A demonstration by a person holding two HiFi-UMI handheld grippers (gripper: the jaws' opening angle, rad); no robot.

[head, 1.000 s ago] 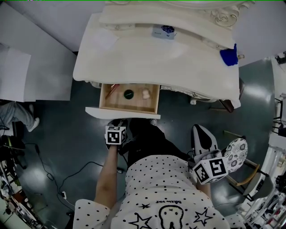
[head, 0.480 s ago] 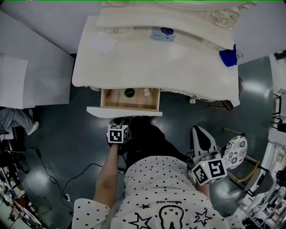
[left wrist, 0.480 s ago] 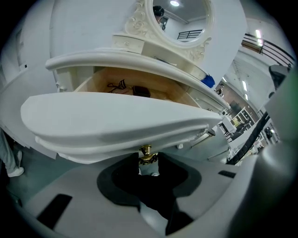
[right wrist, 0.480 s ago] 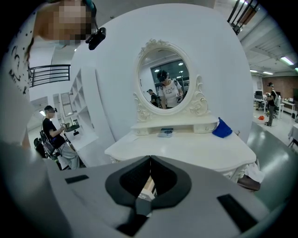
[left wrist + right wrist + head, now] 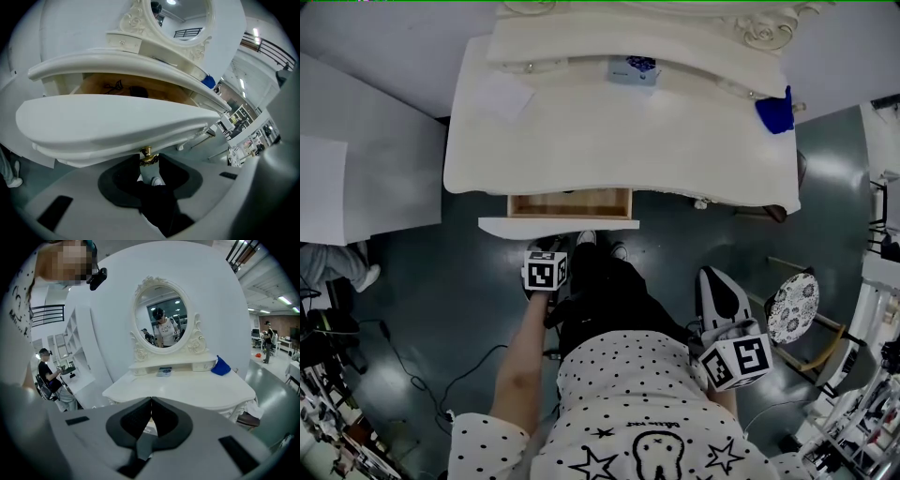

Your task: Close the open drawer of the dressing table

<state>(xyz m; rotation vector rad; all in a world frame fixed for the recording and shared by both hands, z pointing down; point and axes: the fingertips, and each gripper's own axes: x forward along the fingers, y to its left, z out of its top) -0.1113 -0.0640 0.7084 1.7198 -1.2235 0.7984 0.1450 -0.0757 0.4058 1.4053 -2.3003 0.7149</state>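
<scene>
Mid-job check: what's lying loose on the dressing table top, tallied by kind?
Blue cloth: 1
Small blue-printed box: 1
White paper sheet: 1
Total: 3

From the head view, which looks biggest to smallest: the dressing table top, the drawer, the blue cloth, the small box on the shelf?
1. dressing table top
2. drawer
3. blue cloth and small box: these look about alike, so I won't rank them.
</scene>
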